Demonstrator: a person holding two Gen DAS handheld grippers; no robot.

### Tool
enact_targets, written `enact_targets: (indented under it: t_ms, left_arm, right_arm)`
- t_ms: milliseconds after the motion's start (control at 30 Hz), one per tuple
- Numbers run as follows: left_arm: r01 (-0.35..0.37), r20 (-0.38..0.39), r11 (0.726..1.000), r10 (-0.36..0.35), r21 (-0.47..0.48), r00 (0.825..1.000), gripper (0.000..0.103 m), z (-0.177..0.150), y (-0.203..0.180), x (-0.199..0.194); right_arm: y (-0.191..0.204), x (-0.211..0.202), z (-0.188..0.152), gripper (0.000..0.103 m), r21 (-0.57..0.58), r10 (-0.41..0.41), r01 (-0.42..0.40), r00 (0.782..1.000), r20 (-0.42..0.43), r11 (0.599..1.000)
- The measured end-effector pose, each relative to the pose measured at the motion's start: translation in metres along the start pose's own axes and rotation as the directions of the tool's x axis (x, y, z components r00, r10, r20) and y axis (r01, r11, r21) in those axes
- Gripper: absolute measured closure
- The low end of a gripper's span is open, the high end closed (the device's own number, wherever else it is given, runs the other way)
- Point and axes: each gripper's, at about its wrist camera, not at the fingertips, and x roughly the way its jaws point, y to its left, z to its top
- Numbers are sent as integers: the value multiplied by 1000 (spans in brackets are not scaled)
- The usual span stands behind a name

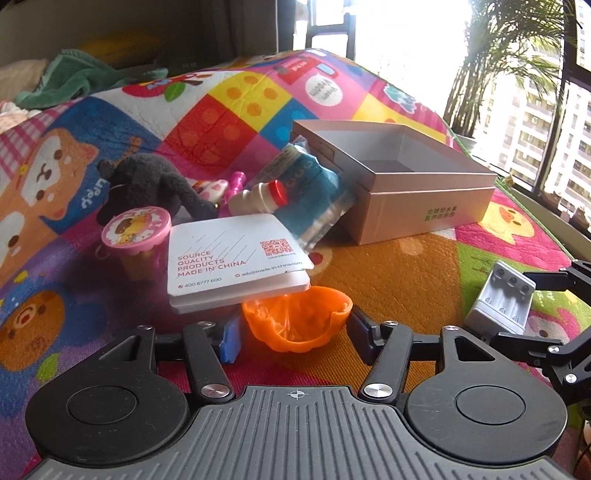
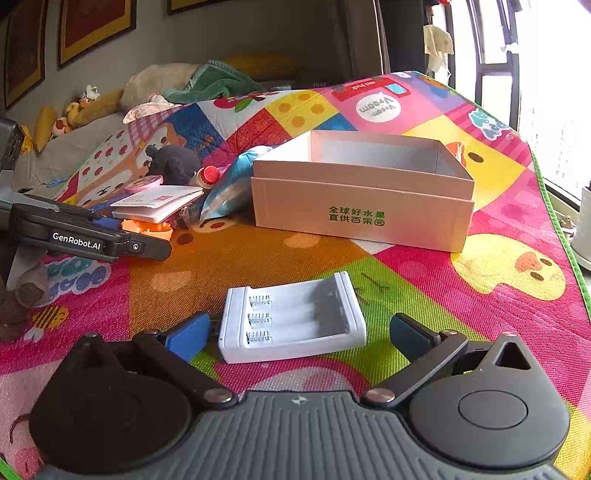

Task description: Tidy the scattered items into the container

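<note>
A bright cartoon-printed play mat [image 2: 424,280] with a green edge covers the whole surface, rising over a hump towards the back. Behind the mat, a green towel [image 2: 218,83] and soft toys [image 2: 74,110] lie heaped against a grey wall hung with gold-framed pictures [image 2: 94,27]. Right of the mat, tall dark-framed windows [image 1: 546,122] let in glaring daylight, with a potted palm [image 1: 495,55] and apartment blocks [image 1: 532,110] beyond.

Colourful play mat [image 2: 424,280] carries cardboard box [image 2: 364,206], white battery holder [image 2: 295,317], toy clutter.
</note>
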Motion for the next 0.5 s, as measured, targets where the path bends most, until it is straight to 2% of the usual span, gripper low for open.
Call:
enact_targets:
  t_ms: [200, 300, 333, 400, 433, 500]
  left_arm:
    - [86, -24, 996, -86, 18, 996, 40, -18, -16, -21]
    - [92, -24, 995, -91, 28, 996, 36, -26, -24, -28]
    - [94, -26, 995, -94, 20, 995, 33, -27, -24, -29]
    - [94, -35, 995, -95, -12, 995, 9, -28, -24, -30]
    - [84, -39, 996, -85, -28, 996, 5, -28, -24, -30]
    - [66, -41, 997, -68, -42, 997, 5, -29, -24, -30]
  right_arm:
    - [0, 0, 0, 0, -3, -1, 1, 1000, -3, 1000]
    - [1, 1, 0, 0, -9, -1, 1, 1000, -10, 1000]
    - [1, 1, 0, 0, -11, 0, 0, 1000, -13, 1000]
    - [1, 1, 1, 0, -16, 4, -4, 1000, -22, 1000]
    - [2, 1, 1, 0, -21, 5, -6, 1000, -29, 1000]
    - [4, 1, 1, 0, -38, 6, -7, 999, -41, 999]
